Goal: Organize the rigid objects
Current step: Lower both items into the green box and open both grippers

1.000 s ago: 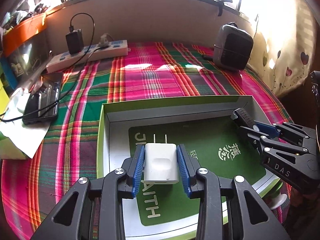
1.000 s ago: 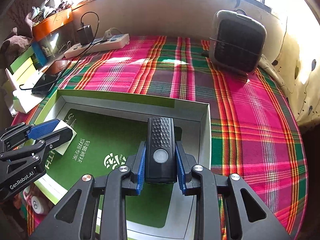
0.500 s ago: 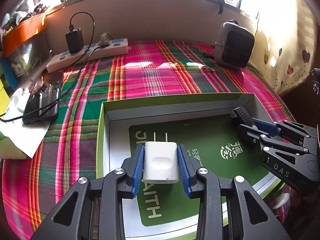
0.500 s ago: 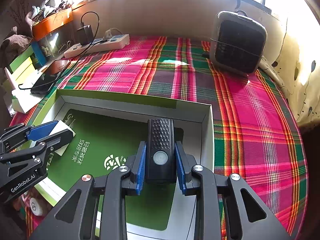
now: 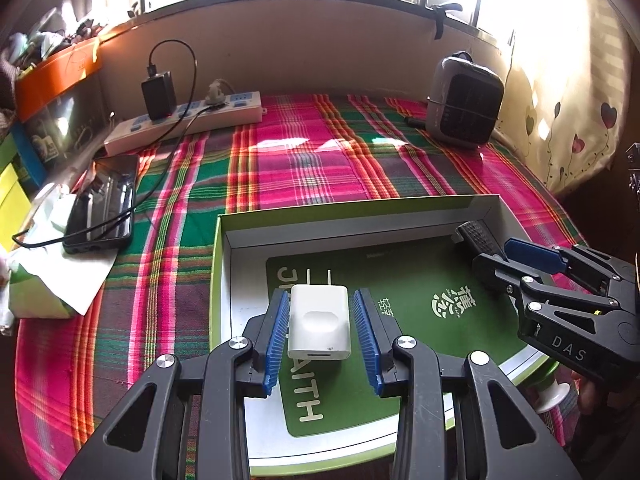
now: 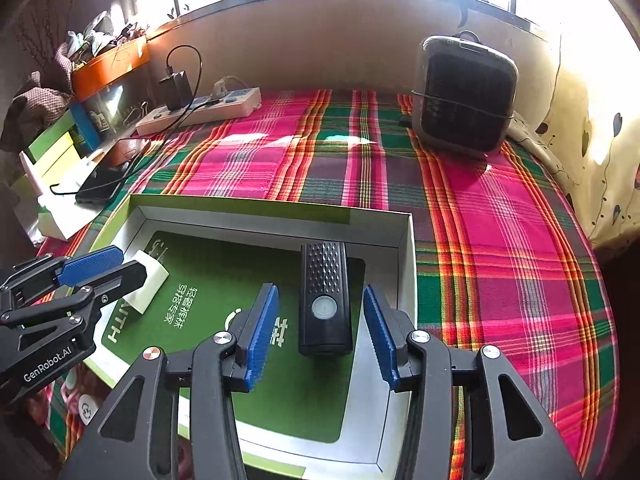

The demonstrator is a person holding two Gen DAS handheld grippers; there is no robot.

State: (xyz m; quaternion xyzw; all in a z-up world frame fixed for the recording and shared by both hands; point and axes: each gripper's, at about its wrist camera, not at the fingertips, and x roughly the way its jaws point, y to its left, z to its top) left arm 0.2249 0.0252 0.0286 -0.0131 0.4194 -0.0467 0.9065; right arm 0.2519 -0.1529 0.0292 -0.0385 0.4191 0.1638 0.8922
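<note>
- The left gripper (image 5: 320, 330) is standing spread around the white charger (image 5: 319, 326), with a sliver of gap showing between each blue pad and the charger's sides, so it is gripping nothing.
- The charger is lying directly between the left jaws on the green liner of the open box (image 5: 400, 216), its two prongs pointing straight ahead of the claw, its long axis running along the fingers.
- The right gripper (image 6: 322, 334) is also standing wide apart, with clear space on both sides of the black flashlight (image 6: 325, 304).
- The flashlight is lying flat between the right fingers, long axis pointing forward along them, its ribbed head toward the box's far wall, its round button facing up; the box's right wall is sitting just beside the outer finger.
- Both items appear to be resting inside the box, so the coming move is likely a straight pull back and up, with each claw backing along its item's axis so that no pad drags it.
- Ahead of the claws, well beyond the box on the plaid cloth (image 6: 500, 240), are sitting a small heater (image 6: 466, 96), a power strip (image 5: 184, 126) and a phone (image 5: 102, 204); none is blocking a retreat.
- The two grippers are working near each other across the box, which looks like the main clearance worry.
</note>
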